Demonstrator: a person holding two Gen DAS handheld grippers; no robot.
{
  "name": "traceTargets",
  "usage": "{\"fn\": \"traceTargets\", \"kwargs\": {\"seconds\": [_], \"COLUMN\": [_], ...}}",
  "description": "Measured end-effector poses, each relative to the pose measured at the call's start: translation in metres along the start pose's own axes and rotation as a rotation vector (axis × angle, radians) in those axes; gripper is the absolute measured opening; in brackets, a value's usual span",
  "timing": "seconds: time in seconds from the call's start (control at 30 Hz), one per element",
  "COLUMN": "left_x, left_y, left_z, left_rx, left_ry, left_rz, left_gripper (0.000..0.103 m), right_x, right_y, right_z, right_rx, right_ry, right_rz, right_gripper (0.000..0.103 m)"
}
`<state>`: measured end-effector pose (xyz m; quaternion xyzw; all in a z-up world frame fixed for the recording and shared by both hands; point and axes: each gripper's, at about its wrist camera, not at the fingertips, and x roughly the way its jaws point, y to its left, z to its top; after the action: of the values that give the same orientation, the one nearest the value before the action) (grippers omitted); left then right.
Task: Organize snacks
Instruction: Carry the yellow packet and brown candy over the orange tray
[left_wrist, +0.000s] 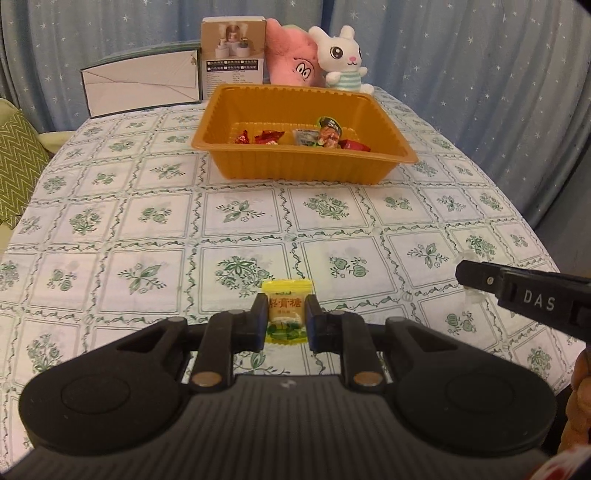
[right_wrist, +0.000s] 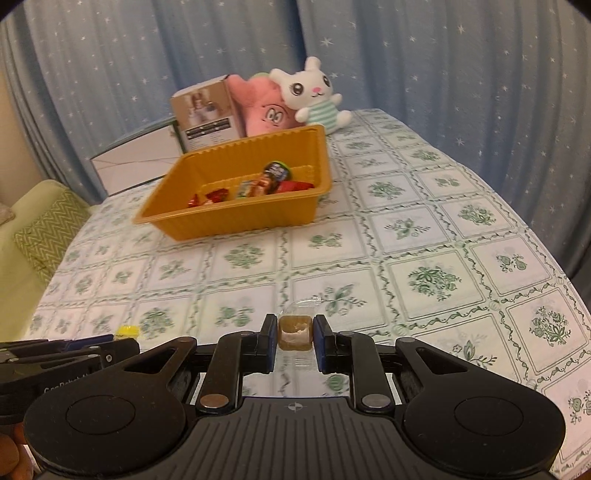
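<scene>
An orange tray (left_wrist: 295, 166) (right_wrist: 240, 218) stands at the far side of the table and holds several wrapped snacks (left_wrist: 325, 136) (right_wrist: 266, 181). My left gripper (left_wrist: 286, 314) is shut on a yellow wrapped candy (left_wrist: 286, 310), just above the tablecloth. A corner of that candy shows in the right wrist view (right_wrist: 127, 329). My right gripper (right_wrist: 295, 334) is shut on a brown candy in clear wrapper (right_wrist: 294, 332), low over the cloth. The right gripper also shows in the left wrist view (left_wrist: 469, 277), to the right of the left one.
Behind the tray stand a printed box (left_wrist: 232, 51), a white envelope box (left_wrist: 140, 85), a pink plush (left_wrist: 291, 59) and a white rabbit plush (left_wrist: 341, 59). A green cushion (left_wrist: 18, 166) lies left of the table. Blue curtains hang behind.
</scene>
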<state>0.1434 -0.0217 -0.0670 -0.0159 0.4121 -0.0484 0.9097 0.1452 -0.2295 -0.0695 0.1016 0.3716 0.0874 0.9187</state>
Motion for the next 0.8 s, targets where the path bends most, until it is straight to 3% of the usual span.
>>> {"fn": "traceTargets", "kwargs": {"seconds": [0.43,0.8], "left_x": [-0.038,-0.04], "left_y": [0.014,0.016], "left_z": [0.004,0.02], "left_rx": [-0.029,-0.024], "left_ry": [-0.042,-0.051], "left_rz": [-0.005,-0.029], "left_gripper": [0.018,0.018], "right_x": [-0.023,-0.021], "right_y": [0.033,0.037], "right_z": [0.004,0.024], "right_rx": [-0.062,-0.08], "right_ry": [-0.003,0.011], "right_rz": [0.022,0.025], "right_gripper": [0.021,0.021]}}
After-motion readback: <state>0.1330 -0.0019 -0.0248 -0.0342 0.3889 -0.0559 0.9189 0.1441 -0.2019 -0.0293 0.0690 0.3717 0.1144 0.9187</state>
